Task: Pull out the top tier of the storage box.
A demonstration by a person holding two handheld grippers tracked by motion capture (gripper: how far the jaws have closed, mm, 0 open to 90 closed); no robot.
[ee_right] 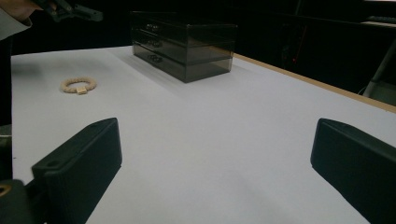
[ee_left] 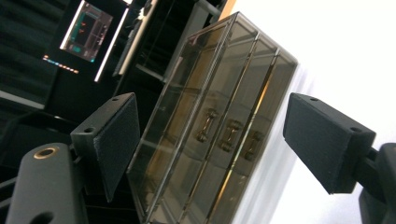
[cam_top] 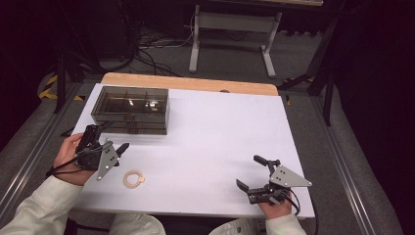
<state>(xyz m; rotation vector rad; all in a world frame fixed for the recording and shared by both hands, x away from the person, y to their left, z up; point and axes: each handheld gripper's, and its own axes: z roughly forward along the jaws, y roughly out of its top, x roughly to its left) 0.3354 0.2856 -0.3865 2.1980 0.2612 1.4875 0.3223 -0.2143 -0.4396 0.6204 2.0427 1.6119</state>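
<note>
Two grippers work over the white table (cam_top: 215,132), one in each hand. No brand, label or writing can be read on anything here; the glowing screen (ee_left: 87,30) far behind the left gripper is too blurred to make out.

The left gripper (cam_top: 108,139) is held at the table's left edge. Its jaws stand spread apart with nothing pinched between them and the pads touch nothing. Just ahead of those jaws, in the left gripper view, sits the smoky drawer box (ee_left: 219,126), seen tilted because the hand is rolled; three small drawer handles (ee_left: 229,135) line its front face, lying between the two jaws but beyond them. In the high view the box (cam_top: 131,108) rests near the table's far left corner, just beyond the left gripper. On the near side of that gripper, a little toward the other hand, a beige bracelet (cam_top: 133,178) lies flat on the table, apart from both grippers.

The right gripper (cam_top: 250,172) is near the front right edge, well apart from the box. Its jaws are also wide, holding nothing, with bare table between them. From it the bracelet (ee_right: 78,85) lies ahead to the left and the box (ee_right: 184,44) farther off.
</note>
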